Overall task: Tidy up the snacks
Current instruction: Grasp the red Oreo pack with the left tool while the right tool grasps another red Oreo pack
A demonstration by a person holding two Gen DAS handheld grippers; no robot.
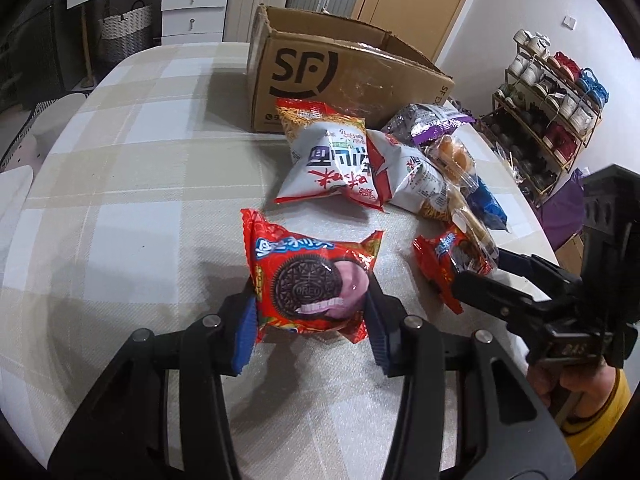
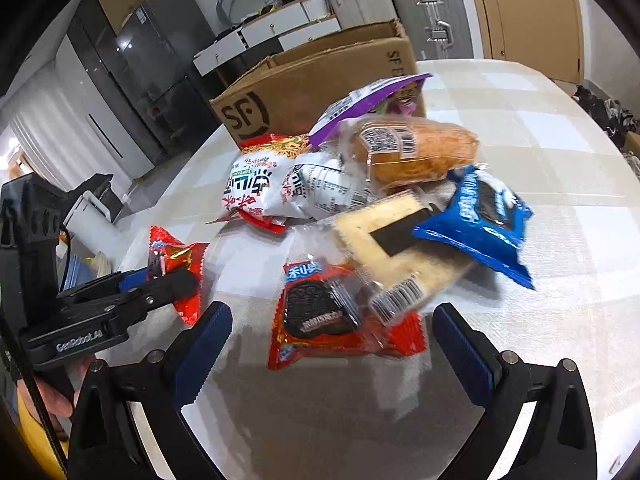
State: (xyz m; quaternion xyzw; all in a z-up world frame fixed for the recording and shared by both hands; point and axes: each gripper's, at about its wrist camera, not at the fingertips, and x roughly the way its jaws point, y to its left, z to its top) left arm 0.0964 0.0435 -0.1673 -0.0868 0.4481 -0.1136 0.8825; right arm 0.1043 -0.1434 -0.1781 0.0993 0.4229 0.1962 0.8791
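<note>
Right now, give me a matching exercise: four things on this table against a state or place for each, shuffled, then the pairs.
Things:
1. red Oreo pack
2. second red Oreo pack
3. blue Oreo pack
4. cardboard box

States or places:
A. open-topped, behind the pile
B. clamped in the left gripper
C. lying ahead of the open right gripper
D. leaning on the pile's right edge, right wrist view

Pairs: 1-B, 2-C, 3-D, 4-A

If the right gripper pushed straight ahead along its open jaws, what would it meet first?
Probably the red Oreo packet lying just ahead of the right gripper, partly under a clear-wrapped cake slice. Depth is unclear in this fisheye view.
</note>
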